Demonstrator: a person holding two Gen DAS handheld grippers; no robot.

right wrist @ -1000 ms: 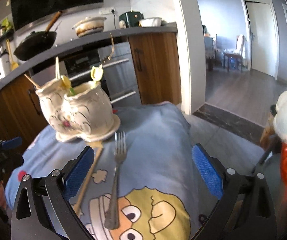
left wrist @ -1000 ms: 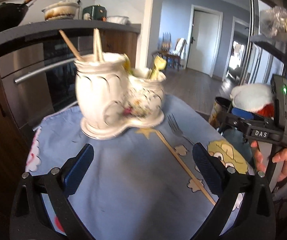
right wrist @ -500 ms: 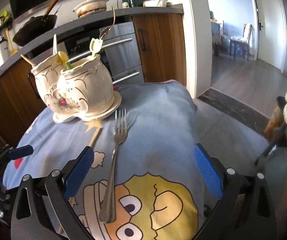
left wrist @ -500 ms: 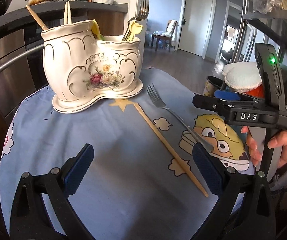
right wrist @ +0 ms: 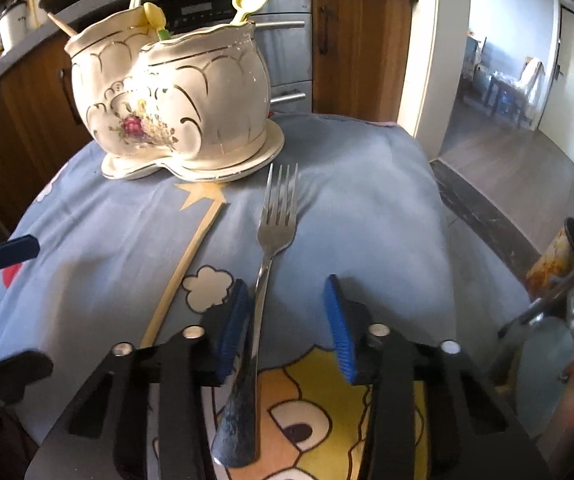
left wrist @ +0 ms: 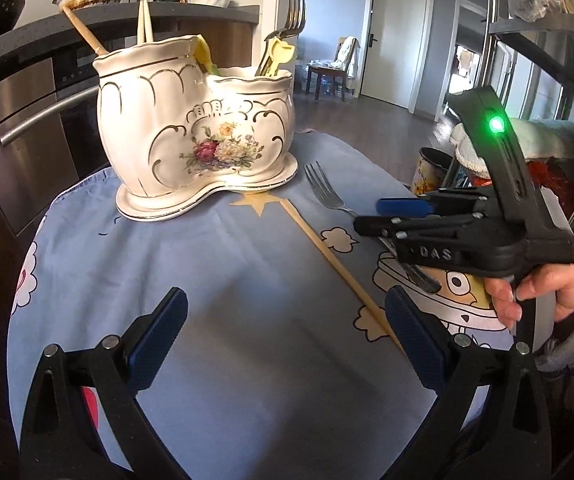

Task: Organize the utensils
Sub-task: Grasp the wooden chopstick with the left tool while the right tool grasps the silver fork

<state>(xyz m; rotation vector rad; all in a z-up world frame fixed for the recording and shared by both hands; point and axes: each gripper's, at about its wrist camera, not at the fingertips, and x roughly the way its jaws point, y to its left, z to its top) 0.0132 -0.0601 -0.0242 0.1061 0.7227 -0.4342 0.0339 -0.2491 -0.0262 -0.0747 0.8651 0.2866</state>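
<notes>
A white floral ceramic utensil holder [left wrist: 199, 140] [right wrist: 175, 96] stands at the back of the blue tablecloth, holding chopsticks, a fork and yellow utensils. A steel fork [right wrist: 265, 280] [left wrist: 327, 196] lies on the cloth with its tines toward the holder. A single wooden chopstick [left wrist: 339, 272] [right wrist: 185, 264] lies to its left. My right gripper [right wrist: 287, 320] is low over the fork handle, jaws half closed around it with a gap on the right side; it also shows in the left wrist view [left wrist: 399, 216]. My left gripper [left wrist: 283, 340] is open and empty above the cloth.
The blue cartoon tablecloth [left wrist: 227, 280] covers a small round table whose edge drops off at the right. Kitchen cabinets and an oven [left wrist: 19, 120] stand behind the holder. A rusty tin [right wrist: 555, 256] and a cushion-topped stool stand on the floor at the right.
My right gripper has come down over the fork handle and its jaws have narrowed from wide open. My left gripper has drawn closer to the holder and stays open.
</notes>
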